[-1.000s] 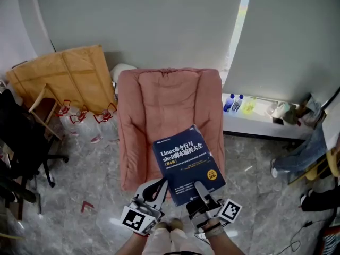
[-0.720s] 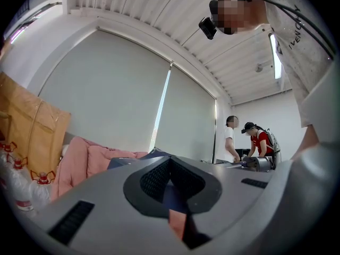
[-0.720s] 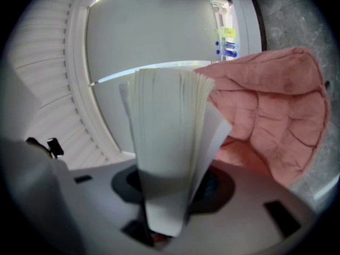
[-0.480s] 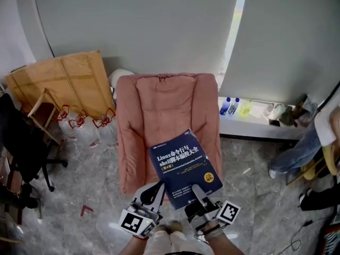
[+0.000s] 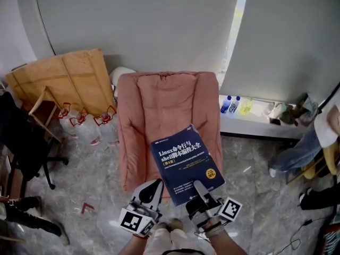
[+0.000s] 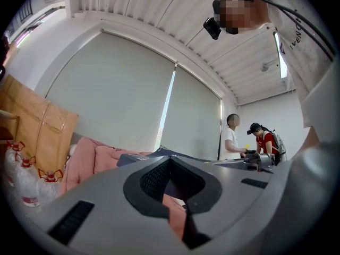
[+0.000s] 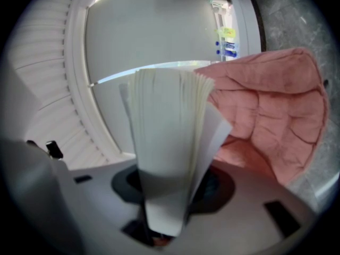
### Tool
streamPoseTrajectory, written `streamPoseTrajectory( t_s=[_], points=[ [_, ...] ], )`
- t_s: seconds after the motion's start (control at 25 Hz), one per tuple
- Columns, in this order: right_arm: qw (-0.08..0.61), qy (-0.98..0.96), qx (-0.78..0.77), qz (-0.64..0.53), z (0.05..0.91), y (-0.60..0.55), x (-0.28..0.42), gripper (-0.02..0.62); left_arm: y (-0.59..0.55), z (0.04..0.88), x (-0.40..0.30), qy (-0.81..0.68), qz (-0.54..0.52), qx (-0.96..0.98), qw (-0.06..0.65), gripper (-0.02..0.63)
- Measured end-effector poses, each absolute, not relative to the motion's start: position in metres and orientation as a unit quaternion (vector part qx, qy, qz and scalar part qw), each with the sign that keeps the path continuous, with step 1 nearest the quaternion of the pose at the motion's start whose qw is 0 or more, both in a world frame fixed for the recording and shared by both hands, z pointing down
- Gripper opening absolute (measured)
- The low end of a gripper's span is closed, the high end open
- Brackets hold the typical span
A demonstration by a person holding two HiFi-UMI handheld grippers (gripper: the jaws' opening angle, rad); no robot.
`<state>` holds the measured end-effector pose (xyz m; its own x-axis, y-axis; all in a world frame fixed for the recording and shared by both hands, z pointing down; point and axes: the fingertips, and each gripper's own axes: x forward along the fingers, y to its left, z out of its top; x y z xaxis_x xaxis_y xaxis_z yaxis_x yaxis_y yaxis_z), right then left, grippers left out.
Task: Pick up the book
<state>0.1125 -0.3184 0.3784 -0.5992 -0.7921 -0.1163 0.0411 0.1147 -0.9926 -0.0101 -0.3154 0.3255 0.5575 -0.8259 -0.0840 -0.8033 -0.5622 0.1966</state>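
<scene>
Book (image 5: 186, 163), blue cover up, was pinched at its near edge by the right claw (image 5: 200, 186), seemingly to keep it level over the pink armchair (image 5: 159, 100); the left claw (image 5: 154, 188), pressed together, hung empty alongside.

My tally, tongs included
I count one book (image 5: 186, 163), two grippers, left gripper (image 5: 151, 189) and right gripper (image 5: 202, 191), one pink chair (image 5: 159, 105), one cardboard (image 5: 58, 81), three jugs (image 5: 81, 124), three bottles (image 5: 234, 104), two blue and one yellow, one office chair (image 5: 24, 153), and two people (image 6: 231, 137) in the left gripper view.
</scene>
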Motion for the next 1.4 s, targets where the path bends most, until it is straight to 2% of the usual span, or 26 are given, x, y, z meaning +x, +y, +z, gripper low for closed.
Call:
streamPoseTrajectory(
  t_s=[1.4],
  points=[
    [0.371, 0.654, -0.279, -0.596, 0.37, -0.316, 0.108, 0.176, -0.309, 0.326, -0.025, -0.474, -0.09, 0.873, 0.071, 0.015]
  ],
)
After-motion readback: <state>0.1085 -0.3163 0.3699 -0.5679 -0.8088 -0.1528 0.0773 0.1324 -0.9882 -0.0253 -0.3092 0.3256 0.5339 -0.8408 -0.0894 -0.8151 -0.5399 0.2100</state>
